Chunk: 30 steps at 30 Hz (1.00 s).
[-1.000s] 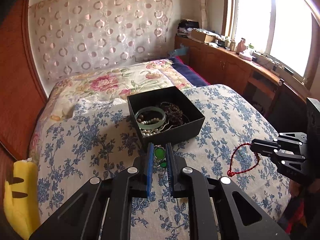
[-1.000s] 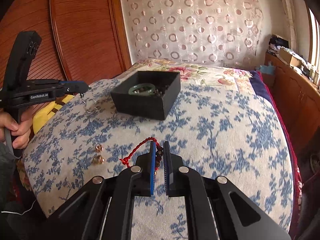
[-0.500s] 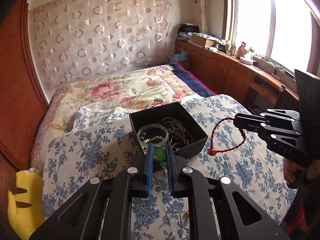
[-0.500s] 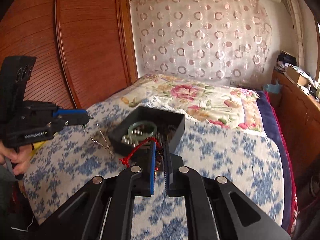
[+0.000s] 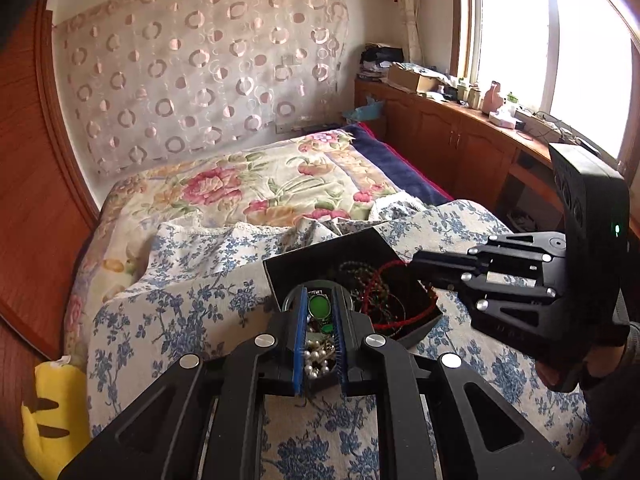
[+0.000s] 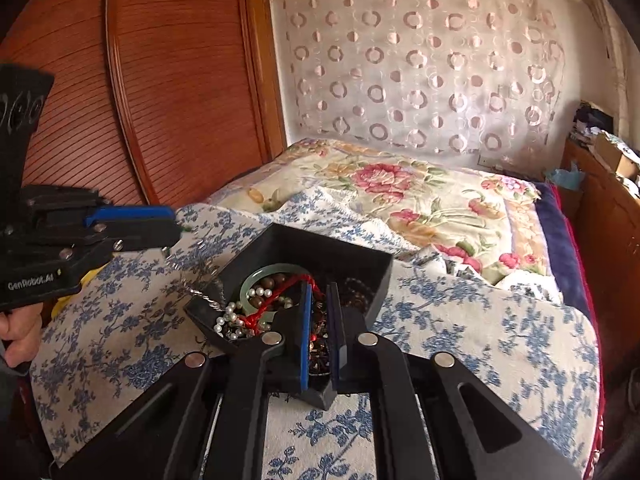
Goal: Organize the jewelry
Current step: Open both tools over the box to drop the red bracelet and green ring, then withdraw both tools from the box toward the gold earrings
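An open black box sits on the blue-flowered bedspread, holding a jade bangle, pearls and dark bead strings. My left gripper hovers over the box's near edge, shut on a green-stone necklace. In the right wrist view the left gripper comes in from the left, and the necklace's silver chain trails down to the box corner. My right gripper is over the box, shut on a red cord bracelet that droops inside.
A floral quilt lies behind the box. A yellow plush toy sits at the bed's left edge beside the wooden panel. Cluttered wooden cabinets run under the window. A person's hand holds each gripper.
Both grippers have closed in on the black box, carrying their jewelry. The red cord has gone from hanging over the bedspread to hanging into the box, and the green-stone necklace is now above it.
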Available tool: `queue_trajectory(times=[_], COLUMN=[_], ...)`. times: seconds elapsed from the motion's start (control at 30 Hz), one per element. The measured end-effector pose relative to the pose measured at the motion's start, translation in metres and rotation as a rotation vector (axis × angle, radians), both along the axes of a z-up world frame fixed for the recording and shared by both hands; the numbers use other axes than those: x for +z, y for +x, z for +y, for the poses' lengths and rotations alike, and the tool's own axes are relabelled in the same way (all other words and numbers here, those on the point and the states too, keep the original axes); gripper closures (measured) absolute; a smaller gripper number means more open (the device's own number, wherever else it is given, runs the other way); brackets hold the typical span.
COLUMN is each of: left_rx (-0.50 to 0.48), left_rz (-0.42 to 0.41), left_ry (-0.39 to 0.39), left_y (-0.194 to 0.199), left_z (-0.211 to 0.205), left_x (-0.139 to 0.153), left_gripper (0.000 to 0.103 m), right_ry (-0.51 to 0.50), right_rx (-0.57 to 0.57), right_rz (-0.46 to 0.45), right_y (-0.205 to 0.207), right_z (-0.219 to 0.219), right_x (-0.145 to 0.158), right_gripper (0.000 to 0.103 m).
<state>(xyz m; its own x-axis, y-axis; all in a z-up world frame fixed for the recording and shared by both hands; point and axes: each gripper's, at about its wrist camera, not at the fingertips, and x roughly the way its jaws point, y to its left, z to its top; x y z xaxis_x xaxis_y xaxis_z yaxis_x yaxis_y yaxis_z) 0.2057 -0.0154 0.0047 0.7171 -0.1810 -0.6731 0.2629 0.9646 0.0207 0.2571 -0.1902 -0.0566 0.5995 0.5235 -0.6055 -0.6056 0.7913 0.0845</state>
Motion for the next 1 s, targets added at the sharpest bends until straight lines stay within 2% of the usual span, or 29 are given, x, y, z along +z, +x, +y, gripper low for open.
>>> queue_trajectory(times=[0.17,0.2,0.27,0.57,0.63,0.67,0.7,0.83,1.0], left_rx=[-0.010,-0.012,-0.018,-0.033,-0.031,-0.028,-0.028,-0.014,-0.009], left_rz=[0.011,0.013,0.017,0.035,0.035,0.034,0.029,0.017,0.019], left_ry=[-0.001,-0.002,-0.006,-0.010,-0.004,-0.003,-0.006,-0.008,-0.012], left_y=[0.019,0.023,0.029,0.050,0.050,0.051,0.050,0.039,0.012], left_z=[-0.006,-0.007,-0.010,-0.018,-0.018,-0.017,-0.017,-0.012,-0.004], left_x=[-0.006,-0.007,-0.008,-0.018,-0.018,-0.018,-0.017,-0.015,-0.021], left_gripper=[0.092,0.092,0.092,0.092,0.086,0.078,0.075,0.069,0.069], right_ry=[-0.006,-0.016,-0.024,-0.013,-0.010,-0.010,-0.010,-0.014,-0.011], right_rx=[0.020,0.017,0.012,-0.007,-0.012,-0.015,-0.017,-0.024,-0.021], right_rz=[0.027,0.032,0.039,0.021,0.022,0.022,0.023,0.021,0.016], right_y=[0.005,0.006,0.008,0.003,-0.001,-0.003,-0.005,-0.018,-0.049], right_z=[0.003,0.003,0.002,-0.010,-0.014,-0.015,-0.016,-0.019,-0.023], right_x=[-0.013,-0.016,-0.020,-0.016,-0.016,-0.016,-0.016,-0.015,-0.013], right_gripper=[0.093,0.091,0.074,0.074,0.074,0.074,0.074,0.074,0.074])
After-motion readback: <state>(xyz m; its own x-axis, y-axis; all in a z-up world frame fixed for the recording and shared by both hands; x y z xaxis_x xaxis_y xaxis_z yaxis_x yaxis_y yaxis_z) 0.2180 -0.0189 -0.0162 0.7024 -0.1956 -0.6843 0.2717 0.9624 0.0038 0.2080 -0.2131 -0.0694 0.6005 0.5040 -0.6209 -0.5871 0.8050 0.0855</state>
